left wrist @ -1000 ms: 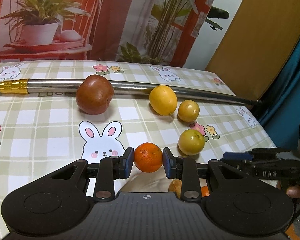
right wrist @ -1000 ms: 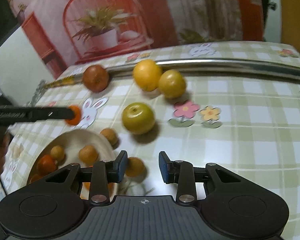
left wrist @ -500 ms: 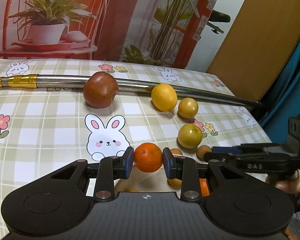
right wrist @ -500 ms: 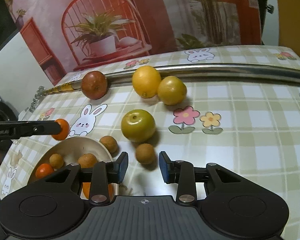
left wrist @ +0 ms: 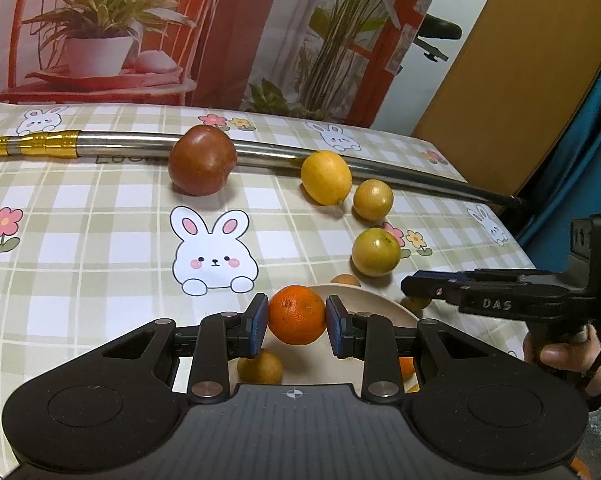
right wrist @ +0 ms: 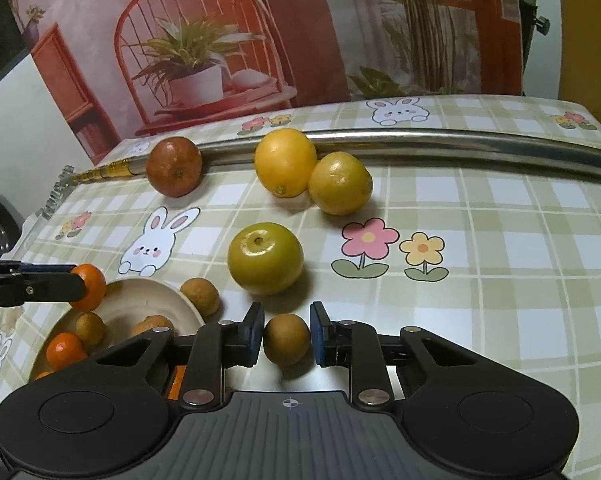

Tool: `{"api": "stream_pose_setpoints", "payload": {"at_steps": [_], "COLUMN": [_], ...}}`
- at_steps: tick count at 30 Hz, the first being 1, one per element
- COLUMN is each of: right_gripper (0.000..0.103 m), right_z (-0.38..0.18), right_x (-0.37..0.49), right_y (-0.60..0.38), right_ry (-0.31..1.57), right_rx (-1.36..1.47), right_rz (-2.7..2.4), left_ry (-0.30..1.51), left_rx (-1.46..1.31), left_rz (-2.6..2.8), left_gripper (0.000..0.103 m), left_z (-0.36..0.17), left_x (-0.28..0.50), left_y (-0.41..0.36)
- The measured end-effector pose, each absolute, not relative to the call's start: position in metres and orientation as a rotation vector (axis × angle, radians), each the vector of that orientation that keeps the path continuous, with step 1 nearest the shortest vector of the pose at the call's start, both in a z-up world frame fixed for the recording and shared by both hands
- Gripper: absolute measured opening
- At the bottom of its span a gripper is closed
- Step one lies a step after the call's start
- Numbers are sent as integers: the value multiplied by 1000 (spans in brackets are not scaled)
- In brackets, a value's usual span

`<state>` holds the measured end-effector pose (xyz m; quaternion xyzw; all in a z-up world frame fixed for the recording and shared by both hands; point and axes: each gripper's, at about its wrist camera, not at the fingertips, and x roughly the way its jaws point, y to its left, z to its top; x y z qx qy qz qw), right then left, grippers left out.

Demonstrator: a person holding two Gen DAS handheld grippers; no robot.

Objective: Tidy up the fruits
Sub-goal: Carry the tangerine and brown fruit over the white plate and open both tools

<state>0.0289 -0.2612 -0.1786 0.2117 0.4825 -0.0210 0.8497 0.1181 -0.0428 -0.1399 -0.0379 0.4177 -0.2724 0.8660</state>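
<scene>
Your left tongs (left wrist: 297, 320) grip a small orange (left wrist: 297, 314) right above the bowl (left wrist: 384, 308). Right tongs (right wrist: 287, 334) are clamped on a brown fruit (right wrist: 286, 338) on the counter (right wrist: 480, 240), just beside that bowl.

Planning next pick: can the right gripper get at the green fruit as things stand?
Probably not yet: the right gripper is shut on a small brown fruit. The green fruit sits just beyond on open cloth, nothing between.

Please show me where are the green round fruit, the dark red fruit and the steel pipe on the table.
green round fruit (right wrist: 265, 258), right wrist view, middle of its skin.
dark red fruit (left wrist: 201, 165), left wrist view, its front side.
steel pipe (right wrist: 440, 142), right wrist view, shiny middle stretch.
</scene>
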Motion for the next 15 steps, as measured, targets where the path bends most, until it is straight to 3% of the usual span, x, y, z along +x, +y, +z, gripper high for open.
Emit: {"api": "stream_pose_setpoints", "payload": {"at_steps": [15], "right_gripper": [22], "right_z": [-150], "right_x": [17], "right_y": [-244], "right_ry": [949], "right_rx": [498], "right_rz": [33], "left_ry": [947], "left_rx": [-18], "left_rz": [-567], "left_gripper": [33], "left_z": [-162], "left_x": [126], "left_y": [-57]}}
